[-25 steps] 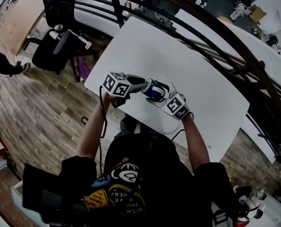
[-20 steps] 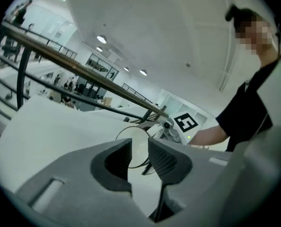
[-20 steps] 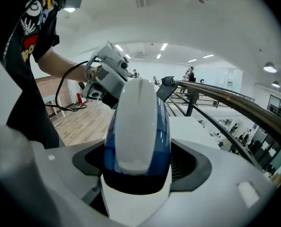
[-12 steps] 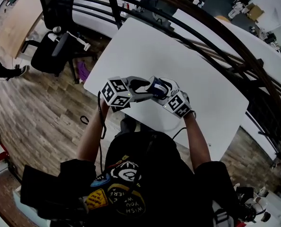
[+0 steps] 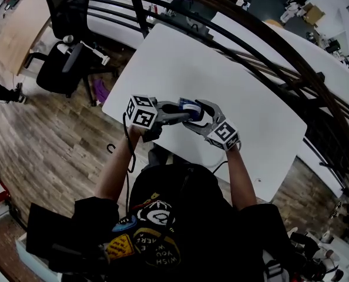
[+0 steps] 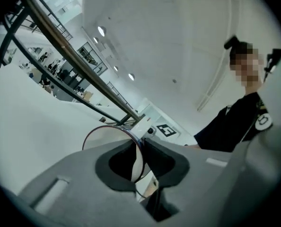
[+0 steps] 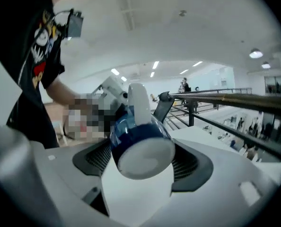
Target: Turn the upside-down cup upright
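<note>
Cup [image 7: 140,143]: blue with a white base, tilted on its side between both grippers, over the near part of the white desk [image 5: 251,98].
Left gripper [image 6: 139,148]: jaws almost together, pinching the cup's thin rim wall.
Right gripper [image 7: 141,162]: jaws a cup's width apart, pressed against the cup's sides, with its base facing this gripper's camera.

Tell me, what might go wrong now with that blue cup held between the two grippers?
The left gripper pinches only the thin rim of the cup, so it could slip free or swing. The cup sits tilted, base toward the right gripper, whose jaws flank its body; if either grip eases mid-turn it may fall onto the white table and roll.
</note>
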A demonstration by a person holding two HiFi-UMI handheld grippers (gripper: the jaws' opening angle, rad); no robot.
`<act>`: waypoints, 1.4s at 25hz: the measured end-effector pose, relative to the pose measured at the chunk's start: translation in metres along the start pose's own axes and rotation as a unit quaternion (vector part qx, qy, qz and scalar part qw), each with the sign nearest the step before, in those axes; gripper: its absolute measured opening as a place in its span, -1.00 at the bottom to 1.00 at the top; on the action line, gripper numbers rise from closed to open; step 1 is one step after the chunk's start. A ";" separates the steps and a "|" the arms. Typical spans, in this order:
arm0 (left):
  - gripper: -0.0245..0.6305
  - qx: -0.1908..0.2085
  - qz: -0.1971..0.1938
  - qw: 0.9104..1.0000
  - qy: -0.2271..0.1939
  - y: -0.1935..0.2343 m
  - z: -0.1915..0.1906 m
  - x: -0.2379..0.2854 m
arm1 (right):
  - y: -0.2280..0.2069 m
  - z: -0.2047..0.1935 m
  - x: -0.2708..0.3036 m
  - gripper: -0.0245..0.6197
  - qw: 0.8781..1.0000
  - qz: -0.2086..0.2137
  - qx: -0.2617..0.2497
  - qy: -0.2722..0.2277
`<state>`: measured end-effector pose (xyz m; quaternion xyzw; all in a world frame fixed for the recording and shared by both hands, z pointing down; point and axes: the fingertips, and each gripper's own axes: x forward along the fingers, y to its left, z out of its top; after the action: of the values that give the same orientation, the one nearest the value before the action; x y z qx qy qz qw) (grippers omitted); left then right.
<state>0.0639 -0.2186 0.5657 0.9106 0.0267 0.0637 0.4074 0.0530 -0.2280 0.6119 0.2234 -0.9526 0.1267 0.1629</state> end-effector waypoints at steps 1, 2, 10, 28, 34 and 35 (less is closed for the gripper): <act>-0.74 -0.005 -0.009 1.000 -0.017 -0.001 0.004 -0.003 | -0.002 0.011 -0.004 0.25 0.997 0.008 0.055 -0.046; -0.75 -0.007 -0.015 0.999 -0.033 -0.003 0.007 -0.005 | -0.004 0.021 -0.008 0.26 0.989 0.019 0.116 -0.094; -0.77 -0.039 -0.075 0.984 -0.154 -0.015 0.035 -0.022 | -0.012 0.059 -0.028 0.34 0.843 0.160 0.395 -0.329; -0.64 -0.010 0.123 0.991 -0.058 0.044 -0.026 -0.032 | -0.055 0.032 -0.011 0.10 0.840 0.044 0.439 -0.316; -0.92 -0.031 0.298 0.953 0.041 0.087 -0.103 -0.078 | -0.115 -0.037 0.021 0.10 0.921 -0.120 0.336 -0.158; -0.92 -0.035 0.310 0.949 0.047 0.086 -0.112 -0.082 | -0.121 -0.048 0.032 0.10 0.932 -0.138 0.310 -0.125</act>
<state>-0.0332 -0.2017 0.6958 0.8549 -0.2404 0.2305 0.3978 0.0947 -0.3306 0.6876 0.4062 -0.8384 0.3630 -0.0189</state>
